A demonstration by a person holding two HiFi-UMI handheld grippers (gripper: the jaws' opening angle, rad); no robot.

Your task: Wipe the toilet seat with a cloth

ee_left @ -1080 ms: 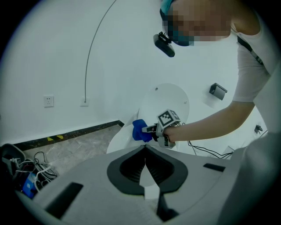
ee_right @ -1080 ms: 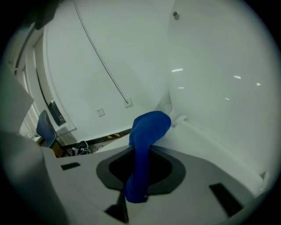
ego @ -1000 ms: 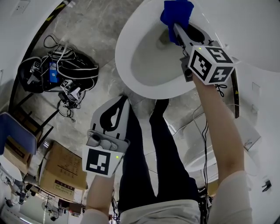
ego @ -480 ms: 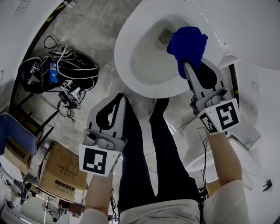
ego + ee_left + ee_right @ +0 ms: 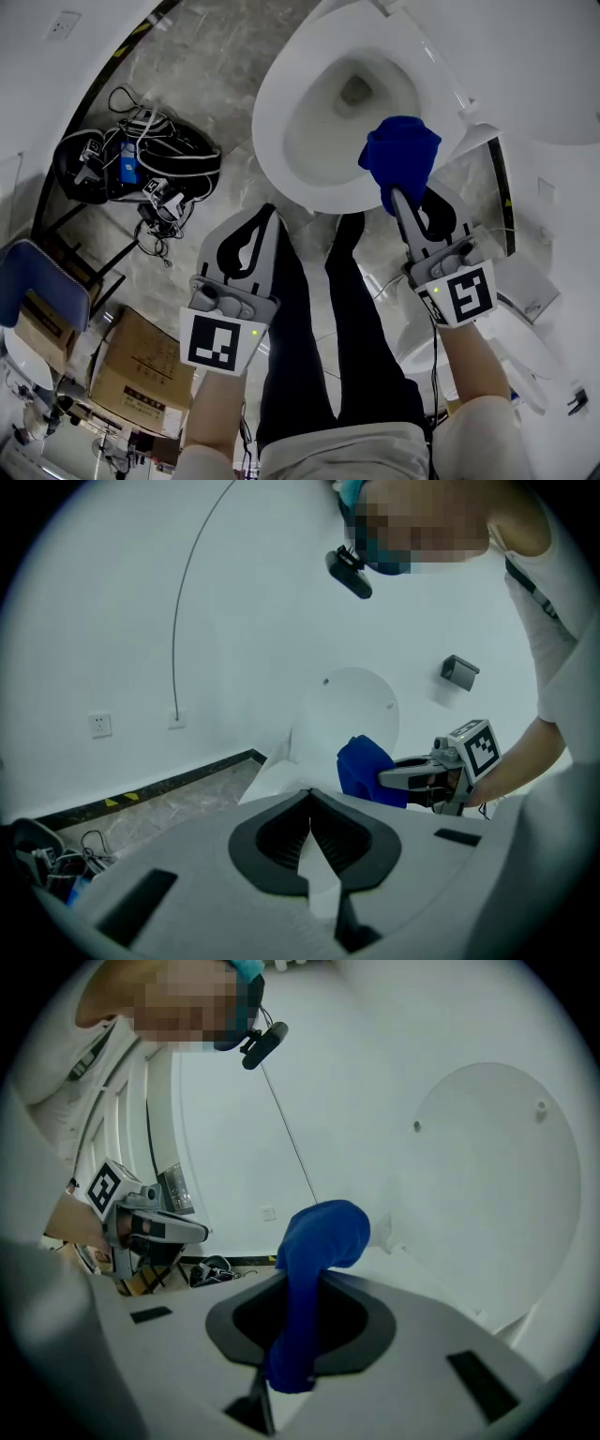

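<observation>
Blue cloth (image 5: 401, 157), clamped in right hand-held gripper (image 5: 397, 195), has drawn back from the bowl's far side to the toilet seat's (image 5: 281, 112) near right rim. One stroke looks finished. Left hand-held gripper (image 5: 265, 212) is closed, empty and idle.

Dark trousers (image 5: 292, 375), white shirt (image 5: 328, 457).

Blue cloth (image 5: 401, 155), bunched up, pinched in right claw (image 5: 395, 195); sits over near-right rim of white oval toilet seat (image 5: 277, 112).
</observation>
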